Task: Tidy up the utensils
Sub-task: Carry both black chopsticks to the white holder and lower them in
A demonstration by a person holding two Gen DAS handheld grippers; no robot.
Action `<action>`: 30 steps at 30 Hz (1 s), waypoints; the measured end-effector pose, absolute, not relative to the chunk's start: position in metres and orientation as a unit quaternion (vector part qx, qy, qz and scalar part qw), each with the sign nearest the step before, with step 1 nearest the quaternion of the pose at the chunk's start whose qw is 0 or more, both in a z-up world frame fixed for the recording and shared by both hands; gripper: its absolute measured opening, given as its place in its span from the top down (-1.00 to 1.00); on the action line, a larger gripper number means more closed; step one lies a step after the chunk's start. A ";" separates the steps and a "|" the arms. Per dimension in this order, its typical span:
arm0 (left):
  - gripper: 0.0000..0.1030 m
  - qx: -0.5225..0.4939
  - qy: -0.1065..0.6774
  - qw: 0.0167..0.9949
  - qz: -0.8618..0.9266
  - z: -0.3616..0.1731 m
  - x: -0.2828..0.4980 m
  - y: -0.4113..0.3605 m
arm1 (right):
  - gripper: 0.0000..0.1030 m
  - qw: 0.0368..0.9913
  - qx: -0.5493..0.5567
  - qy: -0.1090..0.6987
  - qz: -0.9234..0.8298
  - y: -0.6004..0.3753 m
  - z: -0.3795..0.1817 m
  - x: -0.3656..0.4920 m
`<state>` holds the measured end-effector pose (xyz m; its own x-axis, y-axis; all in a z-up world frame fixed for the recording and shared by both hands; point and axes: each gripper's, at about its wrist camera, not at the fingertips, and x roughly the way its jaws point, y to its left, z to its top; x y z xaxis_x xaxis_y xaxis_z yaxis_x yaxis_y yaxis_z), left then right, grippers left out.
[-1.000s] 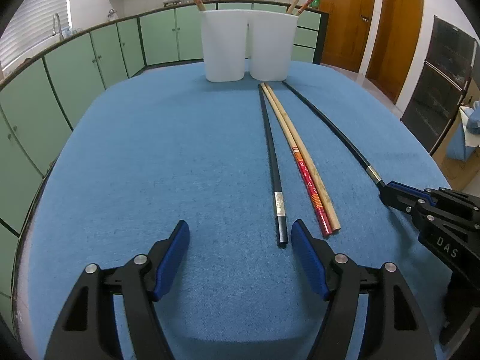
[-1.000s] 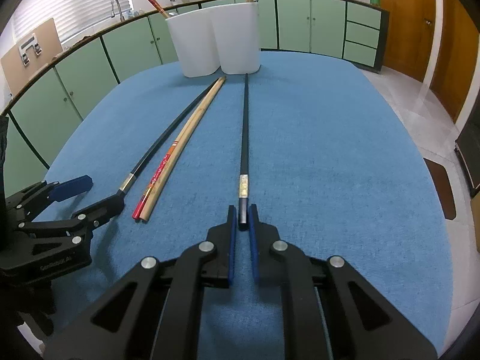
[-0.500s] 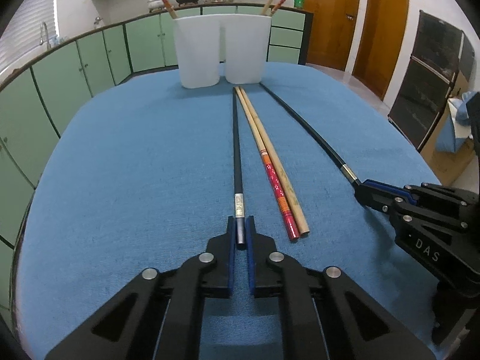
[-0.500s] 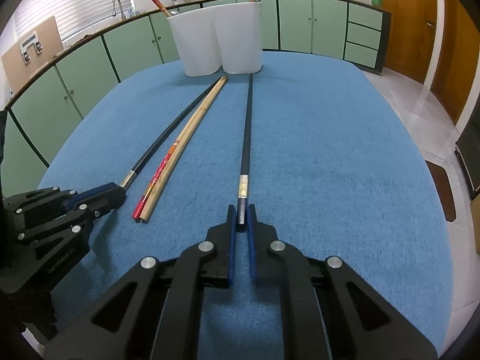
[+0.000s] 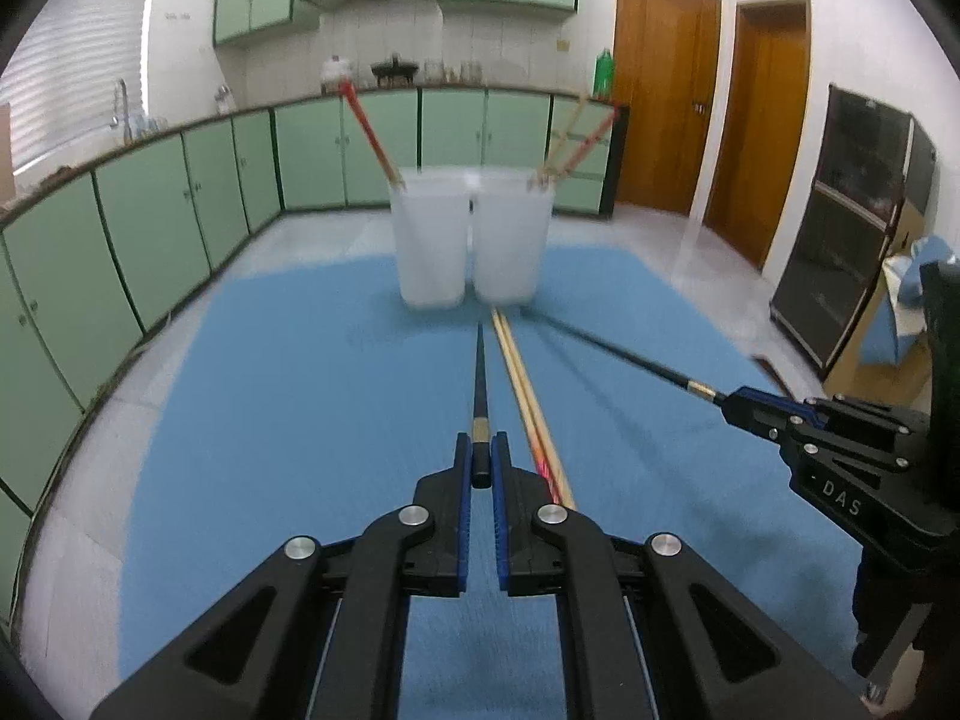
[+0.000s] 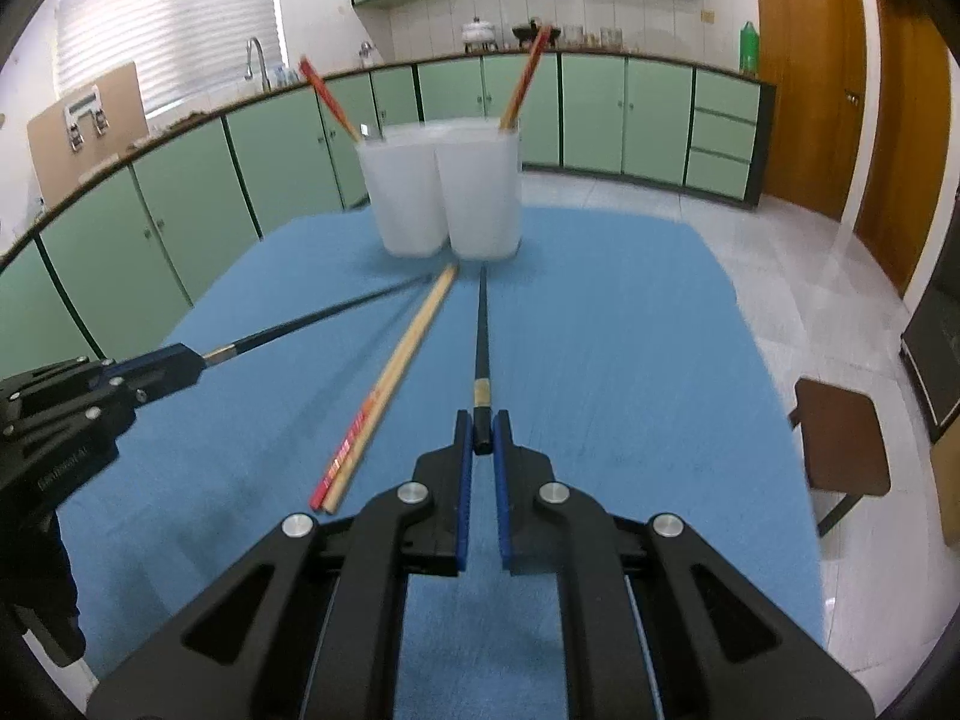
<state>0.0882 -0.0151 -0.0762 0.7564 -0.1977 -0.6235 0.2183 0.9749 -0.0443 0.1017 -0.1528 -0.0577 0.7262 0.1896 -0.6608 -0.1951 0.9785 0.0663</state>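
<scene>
My left gripper (image 5: 480, 453) is shut on the thick end of a black chopstick (image 5: 480, 372), which is lifted off the blue cloth. My right gripper (image 6: 482, 431) is shut on the end of a second black chopstick (image 6: 482, 342), also raised. Each gripper shows in the other's view: the right gripper (image 5: 731, 403) at the right, the left gripper (image 6: 198, 360) at the left. A wooden chopstick (image 6: 408, 342) and a red one (image 6: 339, 462) lie side by side on the cloth between the two black ones. Two white cups (image 5: 429, 240) (image 5: 510, 237) stand at the far end with chopsticks in them.
The table under the blue cloth (image 5: 270, 420) is ringed by green cabinets (image 5: 150, 198). A brown stool (image 6: 840, 438) stands on the floor to the right of the table. Wooden doors (image 5: 660, 102) and a dark cabinet (image 5: 852, 228) are further off on the right.
My left gripper closed on its black chopstick. Both grippers then rose and tipped up, lifting the two black chopsticks off the cloth; the cups now sit lower in both views.
</scene>
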 end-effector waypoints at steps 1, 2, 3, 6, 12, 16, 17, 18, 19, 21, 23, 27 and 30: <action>0.88 0.015 0.320 0.941 -0.111 -0.068 0.088 -0.014 | 0.89 0.931 -0.003 0.348 0.106 -0.154 -0.050 0.102; 0.88 0.013 0.312 0.943 -0.110 -0.061 0.088 -0.013 | 0.89 0.934 -0.004 0.341 0.108 -0.155 -0.042 0.103; 0.88 0.010 0.303 0.946 -0.112 -0.053 0.088 -0.012 | 0.89 0.936 -0.005 0.333 0.110 -0.155 -0.034 0.103; 0.88 0.003 0.283 0.952 -0.114 -0.035 0.093 -0.006 | 0.89 0.942 -0.007 0.313 0.119 -0.156 -0.012 0.107; 0.88 0.001 0.255 0.959 -0.123 -0.010 0.103 -0.005 | 0.89 0.947 -0.004 0.288 0.143 -0.155 0.024 0.118; 0.88 0.004 0.241 0.962 -0.132 0.006 0.113 -0.004 | 0.89 0.949 -0.009 0.273 0.157 -0.152 0.048 0.128; 0.88 0.003 0.239 0.962 -0.134 0.010 0.116 -0.005 | 0.89 0.949 -0.013 0.271 0.159 -0.150 0.052 0.131; 0.88 0.001 0.237 0.962 -0.137 0.012 0.118 -0.005 | 0.89 0.949 -0.015 0.269 0.162 -0.149 0.057 0.134; 0.88 0.000 0.235 0.962 -0.140 0.015 0.121 -0.004 | 0.89 0.949 -0.017 0.268 0.166 -0.147 0.061 0.137; 0.88 0.001 0.232 0.962 -0.143 0.021 0.128 -0.005 | 0.89 0.946 -0.019 0.271 0.178 -0.144 0.069 0.145; 0.88 0.004 0.228 0.962 -0.147 0.025 0.132 -0.006 | 0.89 0.944 -0.018 0.274 0.186 -0.142 0.075 0.151; 0.88 0.010 0.220 0.963 -0.154 0.032 0.138 -0.009 | 0.89 0.944 -0.020 0.266 0.195 -0.139 0.092 0.166; 0.88 0.016 0.210 0.965 -0.157 0.043 0.146 -0.012 | 0.89 0.946 -0.020 0.252 0.201 -0.137 0.111 0.174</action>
